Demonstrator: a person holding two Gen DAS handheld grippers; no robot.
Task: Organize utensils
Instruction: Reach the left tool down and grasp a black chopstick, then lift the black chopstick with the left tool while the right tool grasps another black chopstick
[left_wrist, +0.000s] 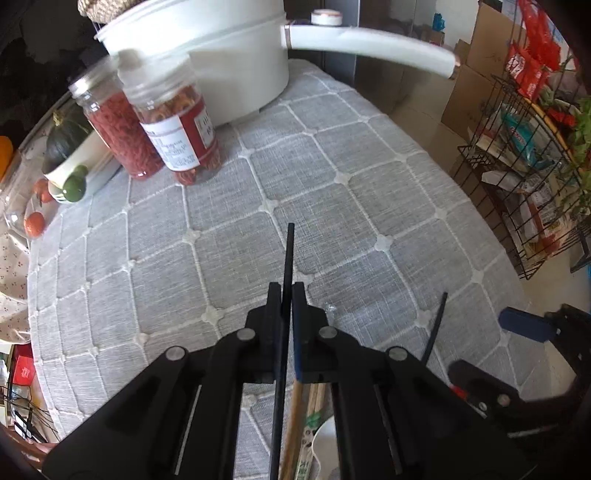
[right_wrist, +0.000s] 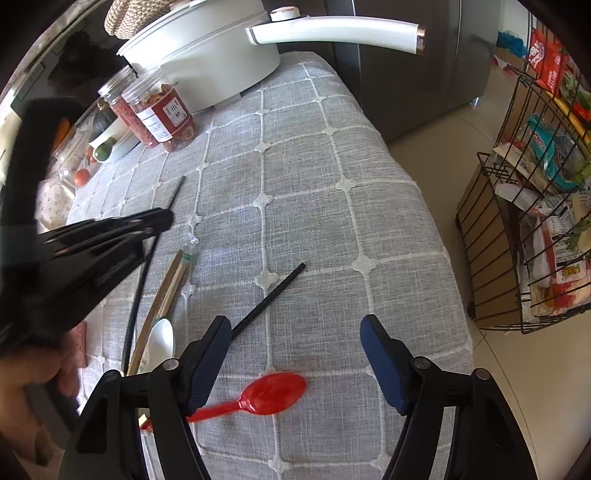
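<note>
My left gripper (left_wrist: 287, 291) is shut on a black chopstick (left_wrist: 289, 254), which pokes out past the fingertips and runs back between the jaws. In the right wrist view the same left gripper (right_wrist: 162, 218) holds that chopstick (right_wrist: 138, 291) slanted above the grey checked tablecloth (right_wrist: 314, 229). Under it lie a pair of wooden chopsticks (right_wrist: 168, 291) and a white spoon (right_wrist: 160, 341). My right gripper (right_wrist: 295, 328) stands open over a red plastic spoon (right_wrist: 275, 393). A second black chopstick (right_wrist: 271, 297) lies on the cloth beside its left finger, with nothing held.
A white pot (left_wrist: 221, 62) with a long handle stands at the table's far end, next to two jars of red contents (left_wrist: 177, 125). Vegetables and tomatoes (left_wrist: 70, 162) sit at the left. A black wire rack (right_wrist: 535, 221) of packets stands on the floor past the right edge.
</note>
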